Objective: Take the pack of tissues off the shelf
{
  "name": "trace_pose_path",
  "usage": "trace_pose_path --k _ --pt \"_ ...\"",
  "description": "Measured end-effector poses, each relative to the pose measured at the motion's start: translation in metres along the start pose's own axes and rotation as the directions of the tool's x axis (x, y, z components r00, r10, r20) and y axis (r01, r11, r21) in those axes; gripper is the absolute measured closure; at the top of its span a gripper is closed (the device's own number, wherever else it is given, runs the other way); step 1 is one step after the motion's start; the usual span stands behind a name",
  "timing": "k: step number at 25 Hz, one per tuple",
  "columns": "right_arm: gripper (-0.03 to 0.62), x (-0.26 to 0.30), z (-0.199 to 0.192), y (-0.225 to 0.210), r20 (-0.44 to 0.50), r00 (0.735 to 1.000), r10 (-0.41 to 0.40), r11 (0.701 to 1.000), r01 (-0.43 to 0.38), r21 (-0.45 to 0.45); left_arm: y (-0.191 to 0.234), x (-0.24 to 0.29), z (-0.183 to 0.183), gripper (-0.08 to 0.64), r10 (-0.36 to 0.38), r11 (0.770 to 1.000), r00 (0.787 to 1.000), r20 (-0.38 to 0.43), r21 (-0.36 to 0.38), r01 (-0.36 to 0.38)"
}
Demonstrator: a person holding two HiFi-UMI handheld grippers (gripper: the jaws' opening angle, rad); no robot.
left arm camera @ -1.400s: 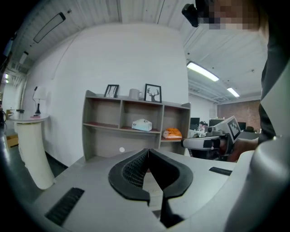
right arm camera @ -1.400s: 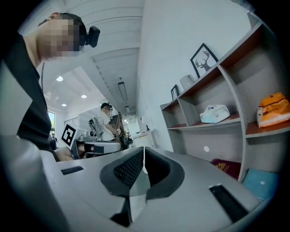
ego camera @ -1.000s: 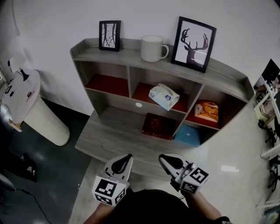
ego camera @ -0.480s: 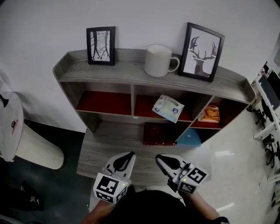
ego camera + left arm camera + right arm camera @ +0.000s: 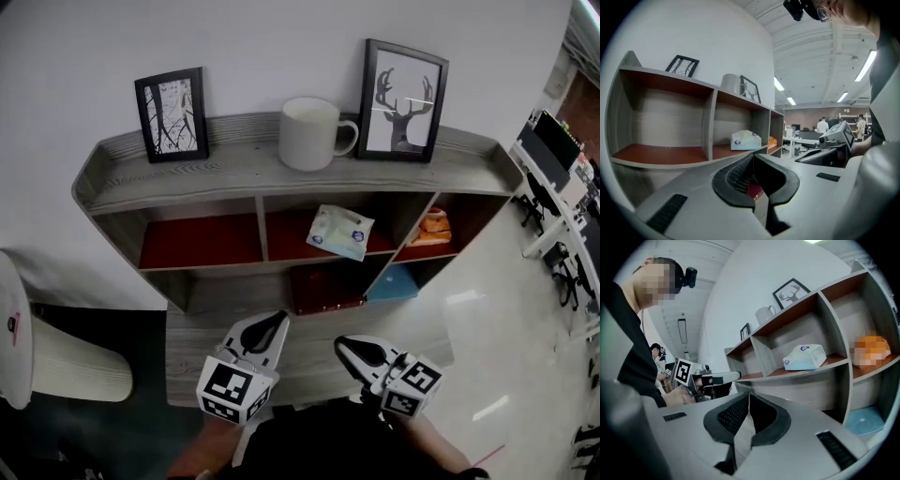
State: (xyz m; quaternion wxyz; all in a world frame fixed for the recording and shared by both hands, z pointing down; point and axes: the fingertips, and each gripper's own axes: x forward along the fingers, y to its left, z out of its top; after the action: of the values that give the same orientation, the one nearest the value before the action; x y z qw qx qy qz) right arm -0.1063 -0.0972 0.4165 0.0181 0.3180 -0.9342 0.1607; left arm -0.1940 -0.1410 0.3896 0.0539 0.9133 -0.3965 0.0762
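The pale blue-and-white pack of tissues (image 5: 338, 232) lies tilted in the middle upper compartment of the grey wooden shelf (image 5: 244, 167); it also shows as the tissue pack (image 5: 746, 140) and the pack (image 5: 805, 357) in the gripper views. My left gripper (image 5: 272, 323) is shut and empty, low in front of the shelf's bottom board. My right gripper (image 5: 345, 345) is shut and empty too, beside the left one, well short of the pack. In the left gripper view the left gripper (image 5: 753, 157) points at the shelf; the right gripper (image 5: 749, 394) does the same in its own view.
A white mug (image 5: 307, 133) stands on top of the shelf between a small tree picture (image 5: 172, 114) and a deer picture (image 5: 401, 99). An orange packet (image 5: 431, 228) lies in the right compartment, a dark red box (image 5: 325, 287) and a blue item (image 5: 397, 281) below. A white bin (image 5: 56, 354) stands left.
The head view has swung, so the shelf now sits more to the left and squarer in the picture. Both grippers stay shut and low in front of it, barely moved.
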Motion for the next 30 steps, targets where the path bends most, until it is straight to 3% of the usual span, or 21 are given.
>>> trace_pose_path --k 8,22,26,30 --pt "0.574 0.002 0.005 -0.019 -0.011 1.0 0.015 1.0 -0.015 0.001 -0.008 0.037 0.015 0.543 -0.047 0.999 0.999 0.001 0.018 0.047" --pt "0.574 0.0 0.01 -0.05 -0.036 0.997 0.068 0.998 -0.068 0.007 0.014 0.095 0.036 0.541 0.026 0.992 0.999 -0.027 0.124 -0.023" --pt "0.574 -0.002 0.015 -0.059 -0.034 0.997 0.072 0.997 -0.072 0.007 0.022 0.108 0.041 0.457 0.051 0.991 0.998 -0.04 0.129 -0.045" --pt "0.574 -0.003 0.017 -0.064 -0.032 0.996 0.079 0.997 -0.079 0.011 0.03 0.124 0.037 0.42 0.068 0.993 0.996 -0.064 0.104 -0.061"
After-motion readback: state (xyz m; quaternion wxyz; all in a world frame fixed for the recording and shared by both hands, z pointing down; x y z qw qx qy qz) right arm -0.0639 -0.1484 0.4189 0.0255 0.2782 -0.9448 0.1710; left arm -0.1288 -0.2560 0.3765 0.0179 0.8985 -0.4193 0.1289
